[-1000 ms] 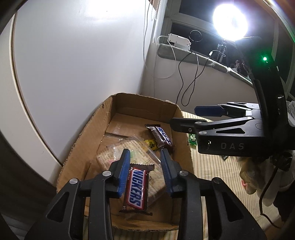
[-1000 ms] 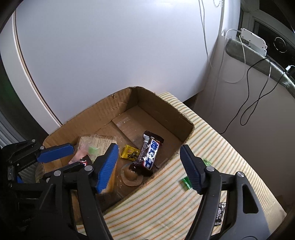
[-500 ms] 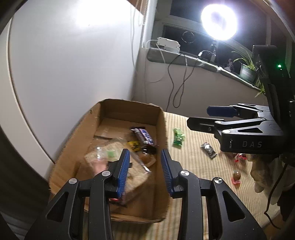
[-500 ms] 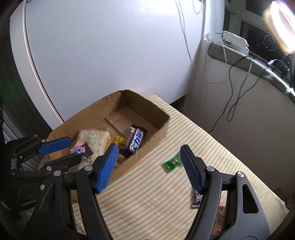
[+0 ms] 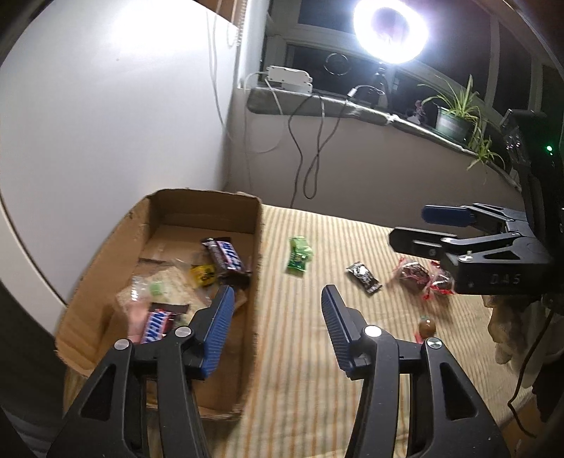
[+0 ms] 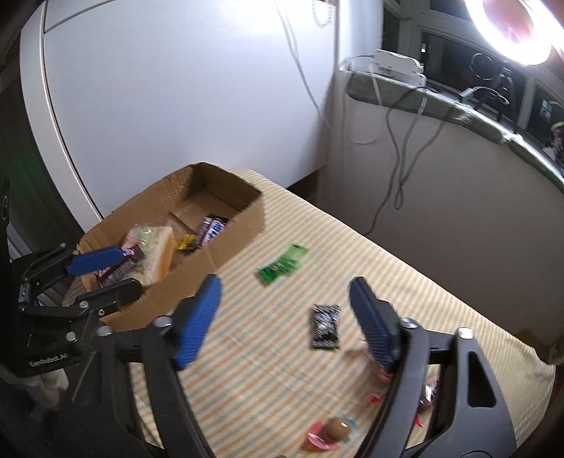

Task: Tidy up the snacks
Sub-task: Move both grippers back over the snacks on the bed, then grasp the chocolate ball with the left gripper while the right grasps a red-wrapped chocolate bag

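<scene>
I see a bright round ring light (image 5: 390, 30) glaring before the dark window (image 5: 458, 53). Below it runs a grey stone windowsill (image 5: 317, 105) carrying a white plastic power strip (image 5: 288, 78) left of the light and a green potted plant (image 5: 454, 114) right of it. Dark cables (image 5: 310, 148) hang down the plain white wall (image 5: 105, 105).

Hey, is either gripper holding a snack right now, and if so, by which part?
Neither. The left gripper and the right gripper are both open with nothing between their fingers; the Snickers bar lies in the cardboard box.
</scene>
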`<action>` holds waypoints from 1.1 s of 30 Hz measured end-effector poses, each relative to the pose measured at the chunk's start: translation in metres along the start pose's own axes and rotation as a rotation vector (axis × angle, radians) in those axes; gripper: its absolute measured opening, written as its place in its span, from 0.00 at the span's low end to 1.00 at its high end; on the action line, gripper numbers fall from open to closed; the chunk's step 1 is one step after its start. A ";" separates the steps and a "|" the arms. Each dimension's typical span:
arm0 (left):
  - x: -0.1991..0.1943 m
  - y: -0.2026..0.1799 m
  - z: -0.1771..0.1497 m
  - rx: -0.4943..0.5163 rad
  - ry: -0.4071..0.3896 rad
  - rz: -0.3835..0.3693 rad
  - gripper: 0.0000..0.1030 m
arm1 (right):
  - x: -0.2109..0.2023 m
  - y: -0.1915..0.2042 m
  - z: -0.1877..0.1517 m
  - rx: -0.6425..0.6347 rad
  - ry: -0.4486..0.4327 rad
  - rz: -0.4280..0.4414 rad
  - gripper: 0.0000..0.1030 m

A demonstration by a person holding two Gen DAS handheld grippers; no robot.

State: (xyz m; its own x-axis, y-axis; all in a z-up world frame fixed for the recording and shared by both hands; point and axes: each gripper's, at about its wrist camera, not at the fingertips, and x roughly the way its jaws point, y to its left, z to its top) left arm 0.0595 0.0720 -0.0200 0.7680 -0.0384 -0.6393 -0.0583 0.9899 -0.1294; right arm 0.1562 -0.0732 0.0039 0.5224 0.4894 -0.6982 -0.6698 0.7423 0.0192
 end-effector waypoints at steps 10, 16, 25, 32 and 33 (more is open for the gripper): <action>0.024 -0.044 -0.014 0.032 0.070 -0.099 0.49 | -0.024 -0.070 -0.051 0.125 0.031 -0.094 0.88; 0.038 -0.084 -0.024 0.079 0.121 -0.179 0.49 | -0.029 -0.102 -0.086 0.161 0.078 -0.149 0.88; 0.063 -0.127 -0.035 0.113 0.206 -0.279 0.49 | -0.023 -0.119 -0.119 0.166 0.139 -0.145 0.88; 0.079 -0.150 -0.044 0.148 0.253 -0.308 0.49 | -0.006 -0.127 -0.122 0.225 0.155 -0.085 0.88; 0.082 -0.154 -0.045 0.150 0.261 -0.309 0.48 | -0.004 -0.127 -0.121 0.228 0.155 -0.077 0.88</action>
State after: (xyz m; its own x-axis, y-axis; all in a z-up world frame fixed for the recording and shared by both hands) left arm 0.1028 -0.0895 -0.0872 0.5463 -0.3502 -0.7609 0.2574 0.9346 -0.2453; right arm 0.1756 -0.2251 -0.0829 0.4684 0.3645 -0.8048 -0.4860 0.8670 0.1097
